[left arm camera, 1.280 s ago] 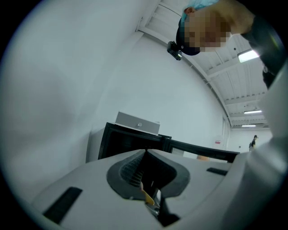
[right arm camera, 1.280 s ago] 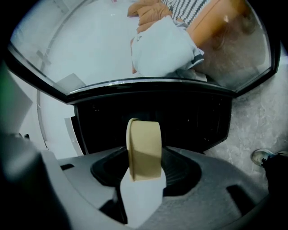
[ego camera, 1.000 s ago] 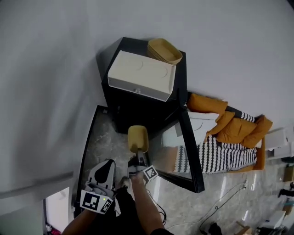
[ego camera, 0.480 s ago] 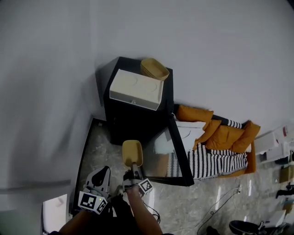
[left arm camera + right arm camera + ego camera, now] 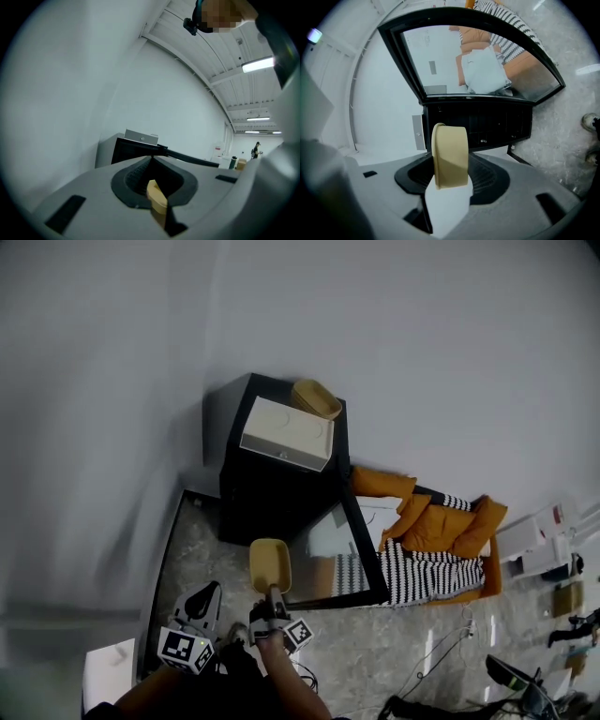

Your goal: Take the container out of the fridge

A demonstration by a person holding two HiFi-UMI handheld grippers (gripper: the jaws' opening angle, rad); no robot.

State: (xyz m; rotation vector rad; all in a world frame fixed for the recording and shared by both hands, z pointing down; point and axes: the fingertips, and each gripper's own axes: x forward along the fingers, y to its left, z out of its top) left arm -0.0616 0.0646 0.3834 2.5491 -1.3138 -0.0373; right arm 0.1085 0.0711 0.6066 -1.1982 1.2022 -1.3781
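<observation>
Find the container (image 5: 451, 154) clamped by its lower end in the right claw (image 5: 273, 600), standing on edge above the pads. Locate it outside the fridge (image 5: 272, 488), in front of the dark interior and beside the open glass door (image 5: 367, 554). Judge removal as essentially done, with set-down pending.

Read the left claw (image 5: 151, 159) as closed, tips meeting and raised toward the wall. Note a small tan piece in the hollow behind the tips. Leave its identity open, since neither view settles it.

Expect a light, stiff, thin-walled shell with a smooth tan surface and rounded corners. Assume a risk of pivoting or slipping in the pads, given the hold at one end only. Keep the hold deep in the ribbed pads, across the end wall rather than on the rim lip. Avoid hard squeezing, which could flex or crack a thin wall. Support the free end with the left claw if any tilt appears.

Disregard the white box (image 5: 286, 434) and the yellow bowl (image 5: 317, 397) on top of the fridge.
</observation>
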